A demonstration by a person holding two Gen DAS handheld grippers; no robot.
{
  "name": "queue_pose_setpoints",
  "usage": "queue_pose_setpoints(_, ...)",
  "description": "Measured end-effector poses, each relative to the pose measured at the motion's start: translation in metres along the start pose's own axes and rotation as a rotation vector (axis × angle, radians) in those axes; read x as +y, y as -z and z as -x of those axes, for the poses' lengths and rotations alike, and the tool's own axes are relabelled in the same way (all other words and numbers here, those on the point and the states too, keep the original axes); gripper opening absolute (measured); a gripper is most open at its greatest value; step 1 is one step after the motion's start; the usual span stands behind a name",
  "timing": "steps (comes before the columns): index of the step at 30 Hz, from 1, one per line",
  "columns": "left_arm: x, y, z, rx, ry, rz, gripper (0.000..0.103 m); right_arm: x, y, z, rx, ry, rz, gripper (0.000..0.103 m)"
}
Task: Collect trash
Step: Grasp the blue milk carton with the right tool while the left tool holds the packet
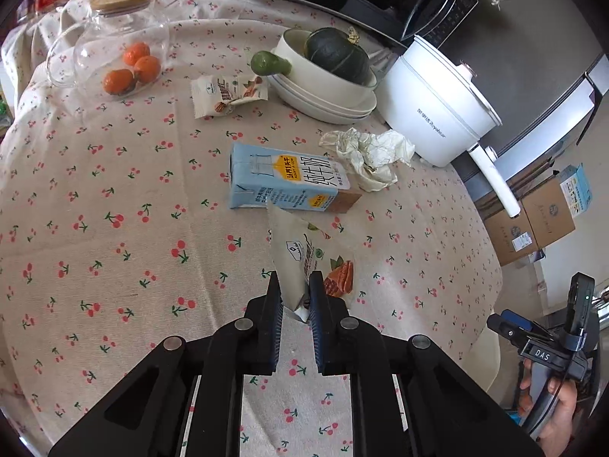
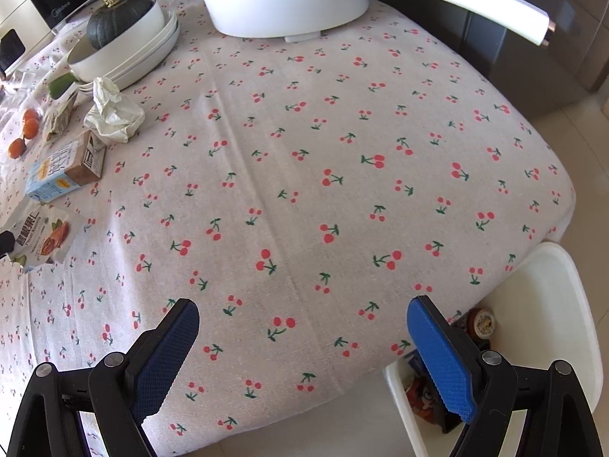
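Observation:
My left gripper [image 1: 294,285] is shut on a cream nut snack wrapper [image 1: 304,259] and holds it just above the cherry tablecloth; the wrapper also shows in the right wrist view [image 2: 42,236]. A blue milk carton [image 1: 289,179] lies on its side beyond it. A crumpled paper [image 1: 371,152] lies next to the carton. A second snack wrapper [image 1: 228,93] lies farther back. My right gripper [image 2: 302,316] is open and empty over the table's near right edge, above a white bin [image 2: 540,327] that holds some trash.
A glass jar [image 1: 110,49] covers oranges at the back left. Stacked white bowls [image 1: 327,87] hold a green squash [image 1: 337,55]. A white electric pot [image 1: 434,103] stands at the back right. Cardboard boxes [image 1: 533,221] sit on the floor.

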State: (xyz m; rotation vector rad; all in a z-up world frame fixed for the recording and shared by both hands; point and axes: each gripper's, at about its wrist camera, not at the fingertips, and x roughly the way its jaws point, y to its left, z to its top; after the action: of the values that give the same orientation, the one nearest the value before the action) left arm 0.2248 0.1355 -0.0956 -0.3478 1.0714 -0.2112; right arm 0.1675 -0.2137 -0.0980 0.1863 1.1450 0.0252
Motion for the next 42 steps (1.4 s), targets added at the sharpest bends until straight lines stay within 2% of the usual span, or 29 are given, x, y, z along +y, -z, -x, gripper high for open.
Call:
queue_pose_setpoints(4, 0.025, 0.001, 0.038, -0.073, -0.017, 0.043, 0.014, 0.027, -0.003, -0.006, 0.007, -0.034, 0.012, 0.092)
queue_pose_setpoints(8, 0.052, 0.002, 0.066, -0.145, -0.098, 0.063, 0.013, 0.07, -0.012, -0.015, 0.012, -0.083, 0.062, 0.092)
queue_pose_setpoints(12, 0.08, 0.005, 0.082, -0.167, -0.109, 0.115, 0.013, 0.124, -0.037, -0.026, 0.013, -0.133, 0.145, 0.092)
queue_pose_setpoints(15, 0.095, 0.009, 0.086, -0.159, -0.1, 0.157, 0.013, 0.173, -0.06, -0.034, 0.021, -0.185, 0.271, 0.092)
queue_pose_setpoints(19, 0.104, 0.008, 0.085, -0.138, -0.109, 0.161, 0.013, 0.234, -0.077, -0.051, 0.02, -0.164, 0.491, 0.092)
queue_pose_setpoints(23, 0.111, 0.007, 0.081, -0.119, -0.121, 0.155, 0.013, 0.274, -0.082, -0.078, 0.037, -0.142, 0.669, 0.092)
queue_pose_setpoints(27, 0.117, 0.005, 0.076, -0.101, -0.112, 0.172, 0.013, 0.294, -0.086, -0.103, 0.06, -0.128, 0.773, 0.092)
queue_pose_setpoints(36, 0.114, 0.003, 0.068, -0.081, -0.127, 0.159, 0.013, 0.314, -0.09, -0.145, 0.082, 0.03, 0.938, 0.09)
queue_pose_setpoints(39, 0.113, 0.003, 0.068, -0.08, -0.128, 0.159, 0.013, 0.311, -0.088, -0.149, 0.08, 0.045, 0.936, 0.086)
queue_pose_setpoints(42, 0.111, 0.003, 0.068, -0.079, -0.128, 0.156, 0.013, 0.303, -0.089, -0.144, 0.085, 0.04, 0.902, 0.073)
